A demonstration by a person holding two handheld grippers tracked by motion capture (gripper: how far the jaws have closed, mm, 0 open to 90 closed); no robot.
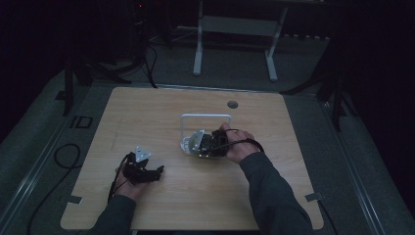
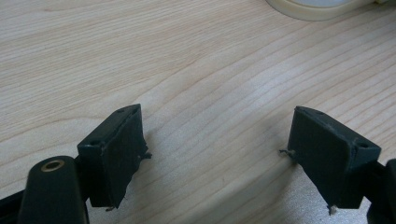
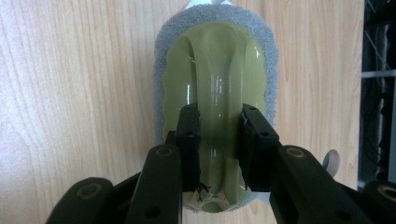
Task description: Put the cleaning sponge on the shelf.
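Sponge scrubber with a yellow-green plastic handle and a grey foam rim sits between the jaws of the right gripper, which press against either side of the raised central ridge of that handle; in the right gripper view the scrubber stands over the wooden tabletop, its grey foam edge ringing the glossy plastic. From the high view the right gripper is near the middle of the tabletop, held by the person's right hand, and just beyond it lies a white wire frame shaped like an open rectangle; whether the frame touches the scrubber cannot be told in the dim light. The left gripper rests lower left on the tabletop, held in the left hand, well apart from the right one, with a grey three-cornered plate on top and a black cable trailing toward the near edge. In the left gripper view its jaws stand wide apart with bare wood grain between them, and the curved edge of a pale round object shows at the top of that view, well ahead of the jaws. A round grey grommet sits in the tabletop near its far edge.
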